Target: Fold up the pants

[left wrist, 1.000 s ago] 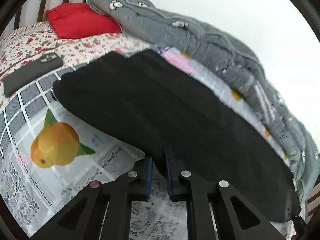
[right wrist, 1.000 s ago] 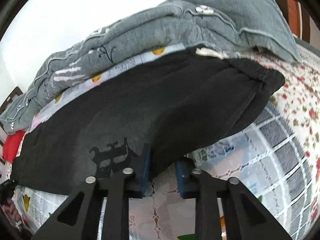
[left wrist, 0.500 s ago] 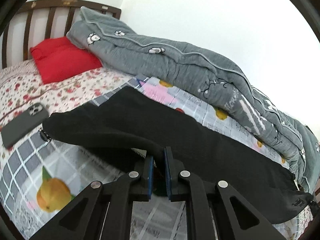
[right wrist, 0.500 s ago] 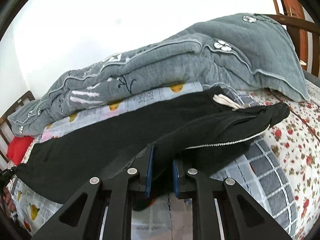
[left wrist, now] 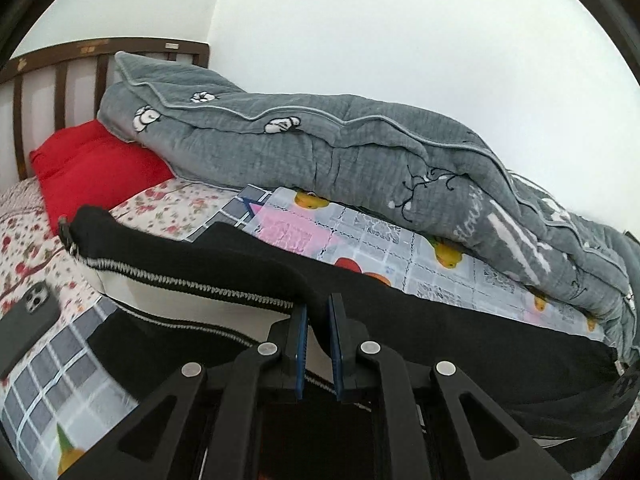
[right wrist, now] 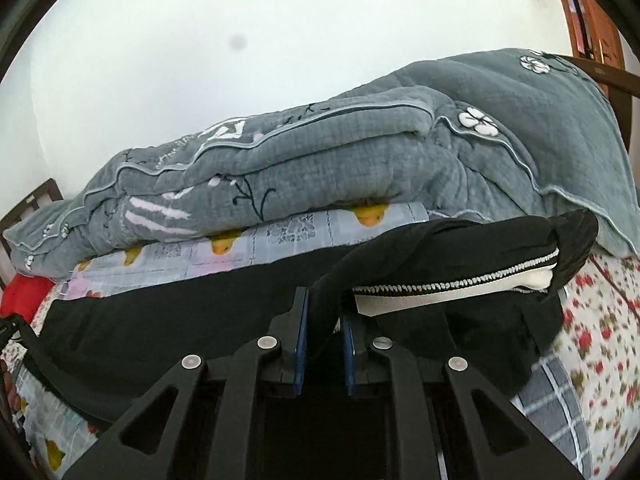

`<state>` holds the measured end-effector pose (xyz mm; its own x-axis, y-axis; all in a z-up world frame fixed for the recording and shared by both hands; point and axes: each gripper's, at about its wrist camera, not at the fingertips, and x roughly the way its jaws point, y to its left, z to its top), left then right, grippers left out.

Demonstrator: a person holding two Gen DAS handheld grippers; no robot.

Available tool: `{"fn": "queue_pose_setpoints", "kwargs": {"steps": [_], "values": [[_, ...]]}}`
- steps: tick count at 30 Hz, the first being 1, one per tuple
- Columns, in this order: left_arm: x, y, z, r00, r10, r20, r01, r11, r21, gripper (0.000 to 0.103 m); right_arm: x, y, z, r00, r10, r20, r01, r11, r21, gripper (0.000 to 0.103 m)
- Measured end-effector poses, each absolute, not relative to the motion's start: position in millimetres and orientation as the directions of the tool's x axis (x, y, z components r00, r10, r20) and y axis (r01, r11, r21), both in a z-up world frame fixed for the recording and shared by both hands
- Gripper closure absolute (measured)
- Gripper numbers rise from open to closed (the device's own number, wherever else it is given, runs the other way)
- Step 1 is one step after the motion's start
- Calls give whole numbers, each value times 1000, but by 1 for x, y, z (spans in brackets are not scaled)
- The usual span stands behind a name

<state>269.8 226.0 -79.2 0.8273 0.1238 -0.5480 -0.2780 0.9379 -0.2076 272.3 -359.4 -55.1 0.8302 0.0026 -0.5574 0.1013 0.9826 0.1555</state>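
White wall backs a bed with a dark wooden headboard (left wrist: 100,50), floral sheet (left wrist: 176,208), fruit-print checked cloth (left wrist: 384,240), rolled grey quilt (left wrist: 320,160), red pillow (left wrist: 92,168) and a dark phone (left wrist: 28,324). Quilt lettering is unreadable. Black pants (left wrist: 460,320) with a zip-like white-toothed edge lie along the bed, near edge raised, pinched by the nearly closed left gripper (left wrist: 318,312) and right gripper (right wrist: 325,312)

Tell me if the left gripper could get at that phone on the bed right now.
Probably not yet. The left gripper is shut on the black pants, lifted off the bed. The phone lies uncovered to its left, so the path looks free once the pants are released.
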Motion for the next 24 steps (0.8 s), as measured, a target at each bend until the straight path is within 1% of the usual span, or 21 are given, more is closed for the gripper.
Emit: {"fn": "queue_pose_setpoints", "kwargs": {"steps": [5,11,12,13,16,17,18,19,21,23,24], "values": [[298,228,-87,826,124,-550,-276,939,-203,93,304,-354,-56,823,-40,-567,117,988,99,89],[331,228,-91,822,144,-550,-289,939,-185,93,346,-354,-66,804,-80,-589,160,983,84,89],[335,228,-90,819,153,-553,-297,937,-182,91,351,-353,-68,800,-90,-593,168,983,77,88],[336,228,-90,816,161,-556,-308,934,-181,87,356,-352,-71,796,-96,-598,176,982,76,87],[330,230,-88,811,184,-555,-336,924,-185,78,357,-348,-73,796,-81,-600,165,982,87,77],[327,231,-87,808,193,-556,-344,922,-179,77,352,-344,-71,802,-81,-592,156,985,77,71],[323,231,-86,805,194,-560,-344,922,-176,73,347,-341,-70,807,-87,-585,154,986,66,67],[319,231,-86,802,188,-567,-340,924,-174,66,340,-338,-68,814,-97,-573,153,987,50,67],[308,230,-86,792,181,-583,-334,928,-166,57,323,-332,-66,817,-101,-568,139,990,24,61],[292,228,-87,787,184,-588,-333,930,-155,55,307,-330,-68,814,-90,-574,125,992,21,58],[283,227,-89,786,179,-591,-329,932,-155,51,298,-329,-70,809,-91,-581,124,992,18,57]]}}
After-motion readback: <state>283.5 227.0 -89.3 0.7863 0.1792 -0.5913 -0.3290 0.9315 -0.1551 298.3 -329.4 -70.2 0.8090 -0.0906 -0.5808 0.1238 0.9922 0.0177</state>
